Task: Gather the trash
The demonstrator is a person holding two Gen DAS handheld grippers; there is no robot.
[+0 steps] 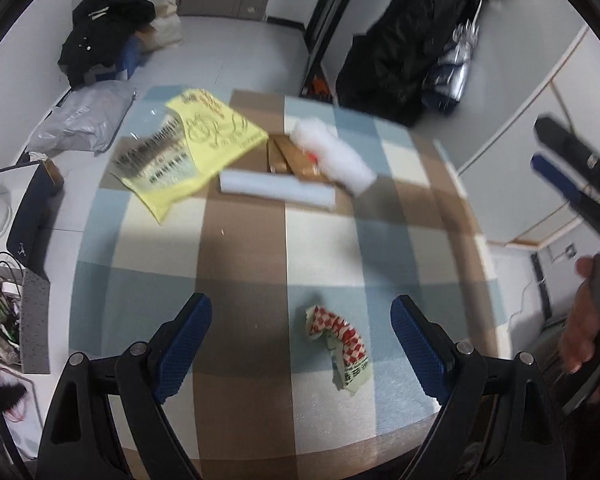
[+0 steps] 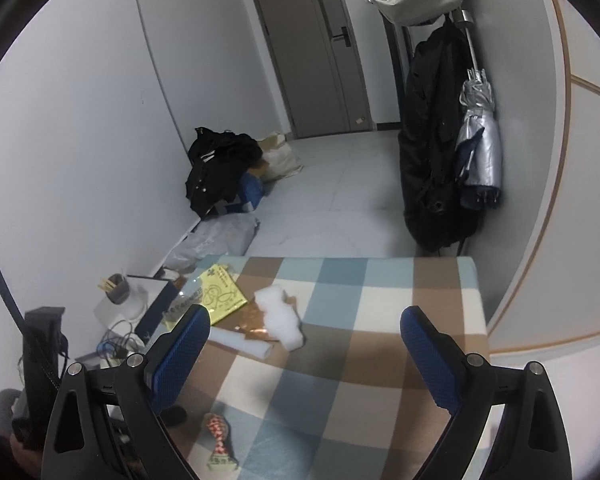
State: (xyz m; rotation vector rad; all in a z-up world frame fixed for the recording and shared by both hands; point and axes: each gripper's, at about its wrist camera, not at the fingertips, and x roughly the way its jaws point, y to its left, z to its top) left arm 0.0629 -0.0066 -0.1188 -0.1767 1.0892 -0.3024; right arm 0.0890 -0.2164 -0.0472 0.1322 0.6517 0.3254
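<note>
Left gripper (image 1: 302, 338): we note its blue-padded jaws spread wide, nothing between the pads. It hangs above the crumpled red-and-white checked wrapper (image 1: 338, 342), which lies on the checked blue, cream and brown tablecloth (image 1: 244, 248) near the close edge; the wrapper sits in the gap between the fingers as seen from the left wrist, untouched as far as we can tell.

Right gripper (image 2: 304, 354): jaws likewise wide apart and empty, above the table's near half. In the left wrist view it shows at the right border, with a hand (image 1: 584, 316) on its handle.

Open room: we see a broad bare stretch of cloth between the wrapper and the far cluster. That cluster holds a yellow printed plastic bag (image 1: 204, 140), a white foam strip (image 1: 278, 188), a white fluffy wad of stuffing (image 1: 332, 152) and a brown flat package (image 1: 292, 158) under the wad. The table's far and right edges drop to a pale floor.

Writing: dark print covers the bag and a pale label on the wrapper's end; we cannot read either.
</note>
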